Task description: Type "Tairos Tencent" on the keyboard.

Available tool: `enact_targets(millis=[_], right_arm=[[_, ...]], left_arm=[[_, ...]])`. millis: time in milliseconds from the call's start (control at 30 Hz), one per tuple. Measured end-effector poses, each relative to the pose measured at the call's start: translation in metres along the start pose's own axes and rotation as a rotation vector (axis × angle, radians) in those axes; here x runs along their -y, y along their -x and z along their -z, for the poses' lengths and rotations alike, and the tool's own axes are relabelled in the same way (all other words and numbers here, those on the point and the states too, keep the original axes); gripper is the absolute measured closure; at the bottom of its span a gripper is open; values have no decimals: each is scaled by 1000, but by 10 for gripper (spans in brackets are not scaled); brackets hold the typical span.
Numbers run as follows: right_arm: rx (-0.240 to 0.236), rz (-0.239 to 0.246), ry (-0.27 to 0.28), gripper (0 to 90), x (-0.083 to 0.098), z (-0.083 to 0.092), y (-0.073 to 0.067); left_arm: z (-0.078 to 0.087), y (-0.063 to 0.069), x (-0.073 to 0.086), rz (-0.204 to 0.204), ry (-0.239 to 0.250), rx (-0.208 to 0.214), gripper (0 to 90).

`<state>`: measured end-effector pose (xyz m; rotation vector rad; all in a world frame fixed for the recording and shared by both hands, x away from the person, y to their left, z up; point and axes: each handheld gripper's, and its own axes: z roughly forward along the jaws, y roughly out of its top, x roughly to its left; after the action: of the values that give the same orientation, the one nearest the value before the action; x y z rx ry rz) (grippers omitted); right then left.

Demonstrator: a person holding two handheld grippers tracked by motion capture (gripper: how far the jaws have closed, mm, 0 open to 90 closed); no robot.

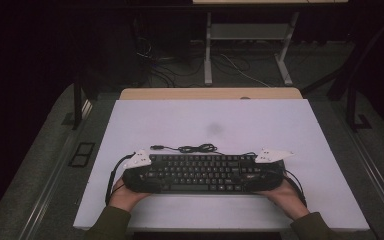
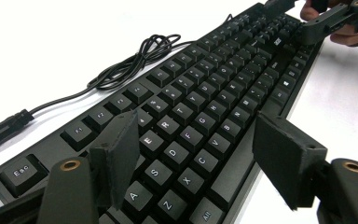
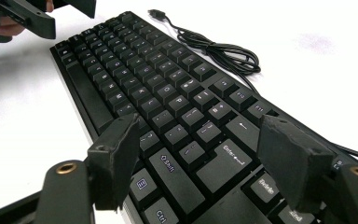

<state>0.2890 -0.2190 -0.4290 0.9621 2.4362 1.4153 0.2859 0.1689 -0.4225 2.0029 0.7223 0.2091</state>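
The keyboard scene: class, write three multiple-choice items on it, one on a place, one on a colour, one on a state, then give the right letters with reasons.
1. Where does the coiled cable lie?
A. beyond the keyboard's far edge
B. on top of the keys
C. off the table

2. What colour is the keyboard?
A. white
B. black
C. red

3. How do the jaws of the left gripper stand?
A. shut tight on the cable
B. apart, over the keys at the keyboard's end
C. closed on a cup

Answers: 1 A, the high view shows the cable on the white table just behind the keyboard. 2 B, its case and keys are black. 3 B, the left gripper view shows both pads spread wide with keys between them.
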Motion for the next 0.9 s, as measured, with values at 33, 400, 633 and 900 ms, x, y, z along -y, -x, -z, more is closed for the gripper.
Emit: enact_targets(millis=[33, 400, 633, 900], right_arm=[[1, 2, -2, 294, 0, 0, 0], [4, 6, -1, 295, 0, 0, 0], [6, 8, -3, 296, 0, 0, 0], [7, 9, -3, 296, 0, 0, 0]], left_arm=[[0, 0, 0, 0, -1, -1, 313], [-1, -5, 5, -2, -10, -14, 408], [0, -9, 7, 8, -26, -26, 548], [1, -15, 10, 9, -56, -50, 741]])
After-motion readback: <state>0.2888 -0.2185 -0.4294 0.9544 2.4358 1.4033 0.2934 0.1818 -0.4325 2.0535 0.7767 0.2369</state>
